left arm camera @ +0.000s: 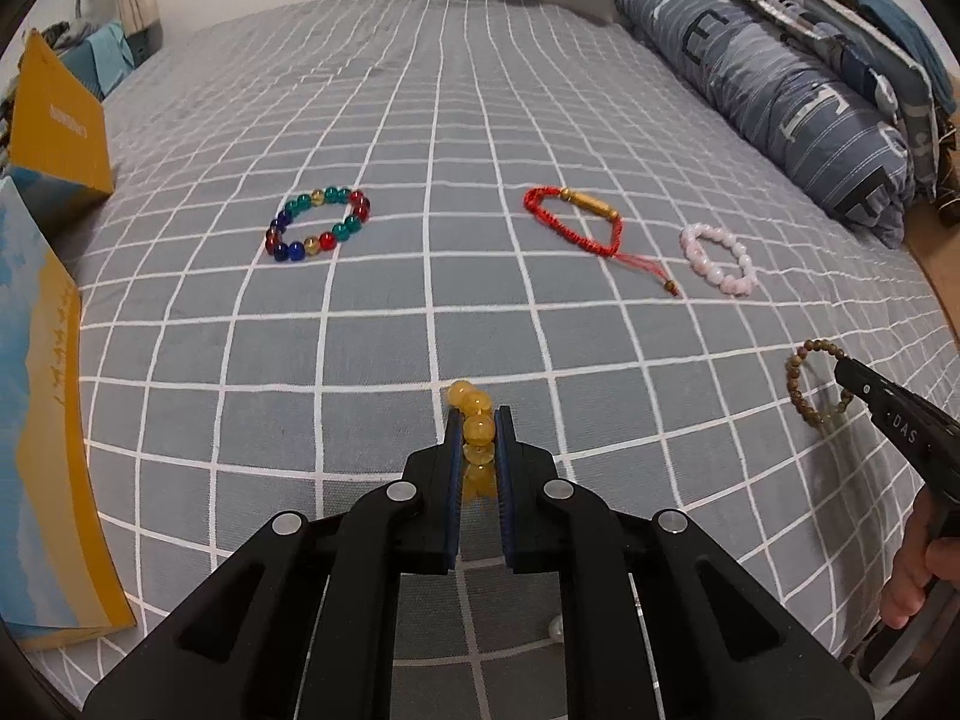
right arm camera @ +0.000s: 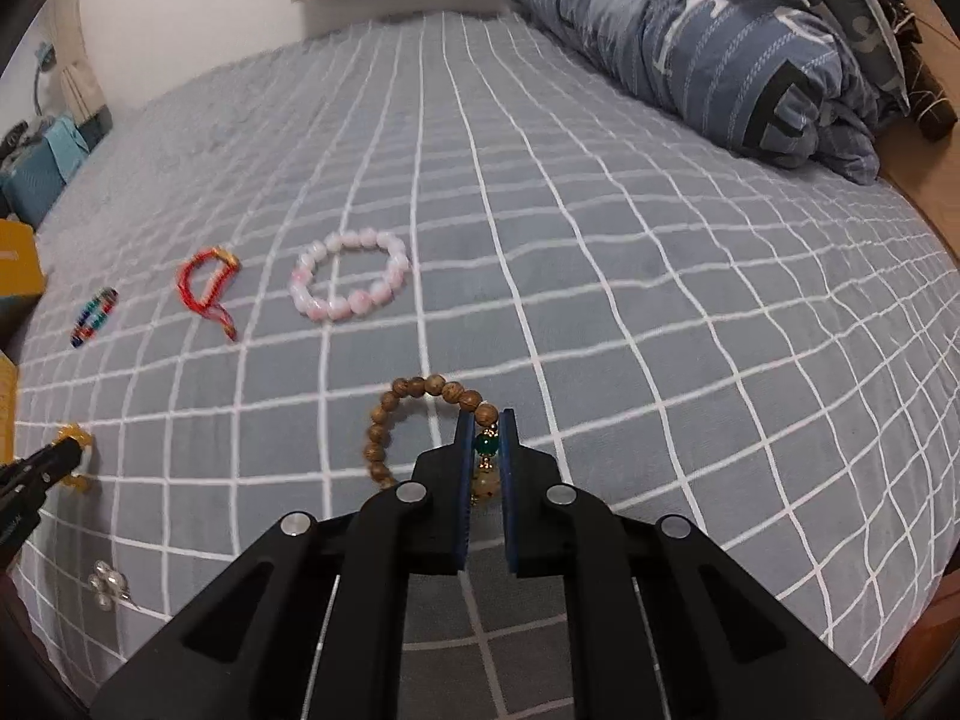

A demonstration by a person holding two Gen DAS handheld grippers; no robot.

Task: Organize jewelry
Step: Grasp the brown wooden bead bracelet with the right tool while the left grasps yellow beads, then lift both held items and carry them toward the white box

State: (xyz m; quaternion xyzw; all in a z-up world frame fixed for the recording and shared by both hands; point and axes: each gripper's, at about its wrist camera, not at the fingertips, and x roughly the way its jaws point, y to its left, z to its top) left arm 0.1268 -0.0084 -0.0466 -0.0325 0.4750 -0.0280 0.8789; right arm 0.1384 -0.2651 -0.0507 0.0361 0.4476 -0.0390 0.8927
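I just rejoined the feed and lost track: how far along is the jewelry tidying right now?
Early, by the look of it; nothing visibly put away. In hand: the left gripper is shut on the yellow bead bracelet, the right gripper on the wooden bead bracelet. Left on the bedspread: multicolor bracelet, red cord bracelet, pink bracelet, small silver piece.

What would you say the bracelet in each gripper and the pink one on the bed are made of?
Yellow bracelet in the left gripper: translucent glossy beads, glass or resin. Brown bracelet in the right gripper: matte grained beads, likely wood, plus one shiny green bead. Pink bracelet: milky polished beads, perhaps stone or glass.
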